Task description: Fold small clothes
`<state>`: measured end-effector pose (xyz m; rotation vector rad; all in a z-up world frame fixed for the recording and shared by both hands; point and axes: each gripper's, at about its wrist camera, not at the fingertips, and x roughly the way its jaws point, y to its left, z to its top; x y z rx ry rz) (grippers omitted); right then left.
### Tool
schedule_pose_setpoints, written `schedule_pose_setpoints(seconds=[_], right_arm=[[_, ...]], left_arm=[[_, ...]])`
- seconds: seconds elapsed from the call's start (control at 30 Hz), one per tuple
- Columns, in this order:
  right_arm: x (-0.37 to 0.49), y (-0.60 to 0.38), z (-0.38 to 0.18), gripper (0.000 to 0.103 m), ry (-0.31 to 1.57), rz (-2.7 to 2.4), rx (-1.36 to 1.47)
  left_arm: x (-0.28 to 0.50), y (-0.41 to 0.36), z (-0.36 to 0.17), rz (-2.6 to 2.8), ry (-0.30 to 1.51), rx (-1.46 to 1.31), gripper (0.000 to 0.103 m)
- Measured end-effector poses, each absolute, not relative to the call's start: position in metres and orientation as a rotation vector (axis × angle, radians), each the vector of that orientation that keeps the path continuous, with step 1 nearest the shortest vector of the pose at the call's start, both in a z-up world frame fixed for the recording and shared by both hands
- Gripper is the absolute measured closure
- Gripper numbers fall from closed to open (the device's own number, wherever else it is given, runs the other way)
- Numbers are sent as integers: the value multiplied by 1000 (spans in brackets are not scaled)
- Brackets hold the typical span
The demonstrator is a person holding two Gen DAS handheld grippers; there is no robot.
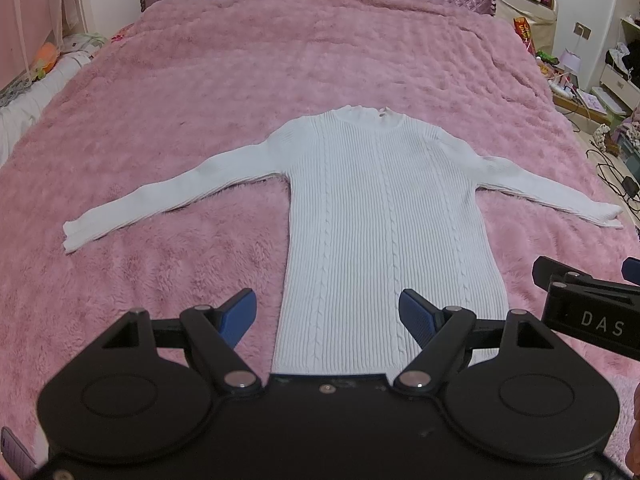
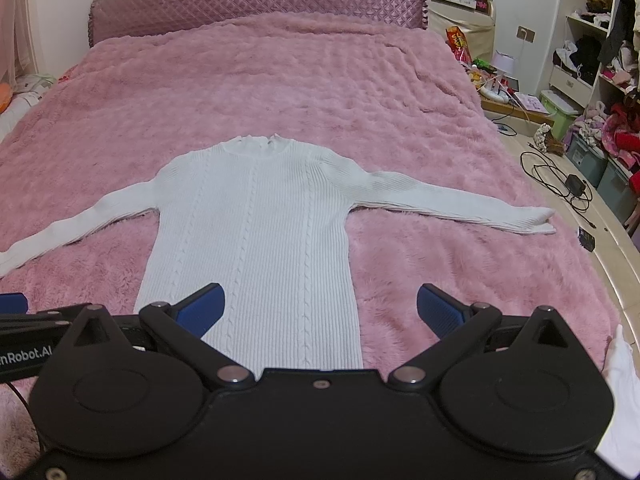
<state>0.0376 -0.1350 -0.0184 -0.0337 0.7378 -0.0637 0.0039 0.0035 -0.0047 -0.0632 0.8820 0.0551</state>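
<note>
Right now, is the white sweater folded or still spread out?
Spread out. The white sweater lies flat on the pink blanket, both sleeves stretched sideways, no fold visible.

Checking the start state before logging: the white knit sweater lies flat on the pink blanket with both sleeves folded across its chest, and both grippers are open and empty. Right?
Not quite. The white sweater lies flat on the pink blanket, but both sleeves are spread straight out to the sides, as both wrist views show. The left gripper and right gripper are open and empty.

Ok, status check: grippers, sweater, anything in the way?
Left gripper and right gripper open, empty, at the hem. White sweater flat on pink blanket, sleeves spread, unfolded. Nothing on it.
</note>
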Motion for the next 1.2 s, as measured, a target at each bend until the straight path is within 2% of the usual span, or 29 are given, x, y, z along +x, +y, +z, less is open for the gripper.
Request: schedule_pose_setpoints(seconds=[0.6,0.93,1.2], right_arm=[[46,-174,-27,0,722,-120,4],[77,-237,-17,0,591,-290,-3],[113,-308,-40,0,554,-366,67]], left_arm=[[31,-17,-6,-3,851,-51,20],[92,-58,-11,-101,809,-53,20],[159,-114,-31,-177,828,-25,20]])
